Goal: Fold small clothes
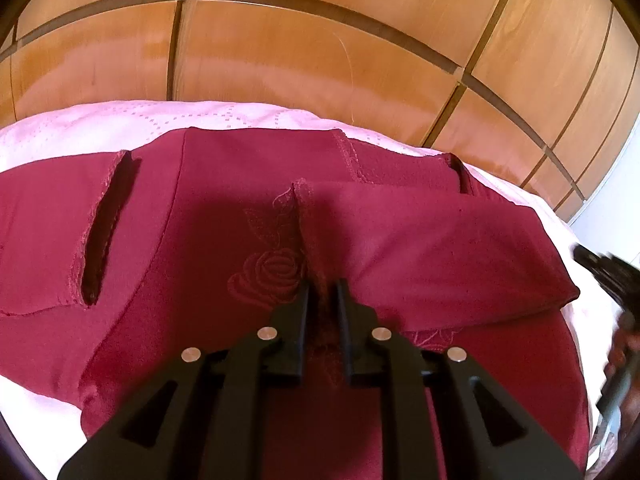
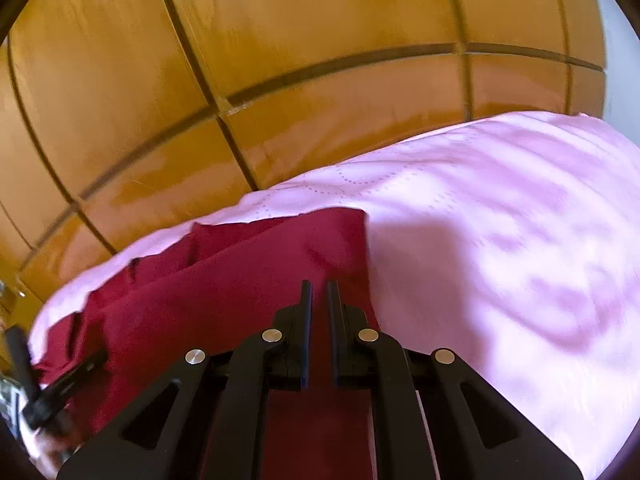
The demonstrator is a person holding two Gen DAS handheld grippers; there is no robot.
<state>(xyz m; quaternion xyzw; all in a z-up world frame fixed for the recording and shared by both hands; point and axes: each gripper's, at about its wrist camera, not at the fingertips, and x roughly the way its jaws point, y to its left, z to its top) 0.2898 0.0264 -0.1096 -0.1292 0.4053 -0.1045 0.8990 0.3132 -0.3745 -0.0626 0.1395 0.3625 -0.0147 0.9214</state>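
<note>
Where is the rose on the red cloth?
In the left wrist view, the rose is stitched into the red garment, just left of the left gripper.

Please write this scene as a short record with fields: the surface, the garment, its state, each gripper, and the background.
surface: pink bedsheet with a dotted pattern
garment: dark red cloth with an embossed rose, spread on the sheet
fold state: right part folded over toward the middle; left part flat, with an open slit
left gripper: shut on the folded edge of the cloth
right gripper: shut, nothing between its fingers, over the cloth's right edge
background: wooden wardrobe panels
</note>
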